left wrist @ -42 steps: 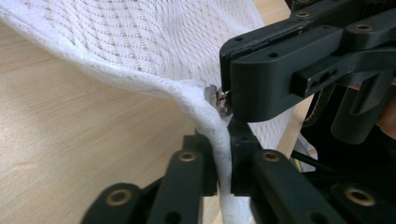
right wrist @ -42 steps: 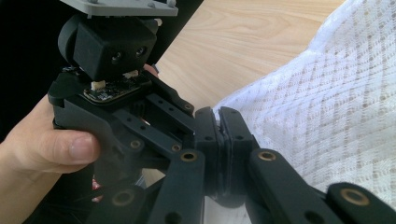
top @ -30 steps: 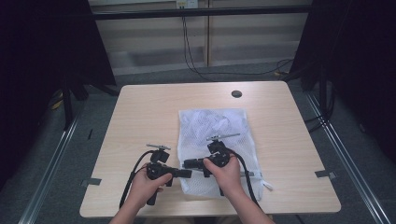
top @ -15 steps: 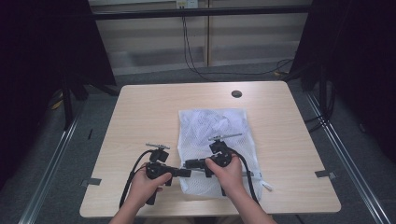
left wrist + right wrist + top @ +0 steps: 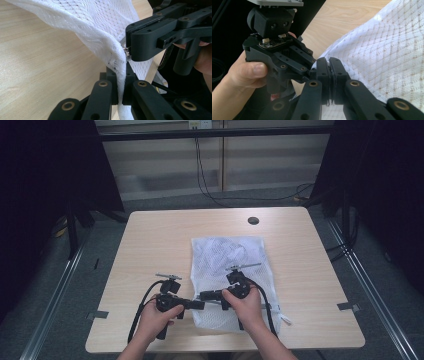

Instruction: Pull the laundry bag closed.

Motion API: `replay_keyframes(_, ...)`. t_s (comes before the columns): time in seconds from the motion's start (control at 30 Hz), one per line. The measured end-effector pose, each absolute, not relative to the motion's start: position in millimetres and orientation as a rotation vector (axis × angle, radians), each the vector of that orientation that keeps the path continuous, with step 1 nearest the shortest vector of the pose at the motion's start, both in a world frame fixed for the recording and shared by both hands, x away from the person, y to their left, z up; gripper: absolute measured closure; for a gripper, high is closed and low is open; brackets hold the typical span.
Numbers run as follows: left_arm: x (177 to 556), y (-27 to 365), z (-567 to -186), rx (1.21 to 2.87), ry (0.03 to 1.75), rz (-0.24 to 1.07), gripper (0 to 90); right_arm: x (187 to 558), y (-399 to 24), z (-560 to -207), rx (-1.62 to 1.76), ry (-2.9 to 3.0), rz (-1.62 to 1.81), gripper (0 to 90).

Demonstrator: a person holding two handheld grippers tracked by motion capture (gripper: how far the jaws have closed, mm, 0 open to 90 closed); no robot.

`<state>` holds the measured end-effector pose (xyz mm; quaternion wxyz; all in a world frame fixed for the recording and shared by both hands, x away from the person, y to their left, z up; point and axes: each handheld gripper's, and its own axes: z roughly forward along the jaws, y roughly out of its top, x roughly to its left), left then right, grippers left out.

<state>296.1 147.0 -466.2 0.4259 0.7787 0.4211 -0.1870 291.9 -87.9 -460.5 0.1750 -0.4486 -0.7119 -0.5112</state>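
A white mesh bag (image 5: 225,255) lies flat on the wooden table (image 5: 150,245), right of centre. Both hand-held grippers meet tip to tip at its near left edge. My left gripper (image 5: 121,75) is shut on a raised fold of the mesh (image 5: 100,30), which runs down between its jaws. My right gripper (image 5: 329,62) is shut too; in the left gripper view its tips (image 5: 128,51) pinch a small metal piece, apparently the bag's zipper pull. From above, the left gripper (image 5: 199,304) points right and the right gripper (image 5: 204,296) points left.
A round black grommet (image 5: 253,220) sits in the table near its far edge. Bare wood spreads left of the bag. Black cables (image 5: 205,175) trail over the grey floor beyond the table, and dark curtains stand on both sides.
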Motion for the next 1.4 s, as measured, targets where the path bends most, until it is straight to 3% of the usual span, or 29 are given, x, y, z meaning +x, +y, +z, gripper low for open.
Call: replay_keyframes(1.4,298,154,-461,1.914,1.067,-0.459,88.6,294,-125,-466,-1.352,-2.027,-1.396,87.6)
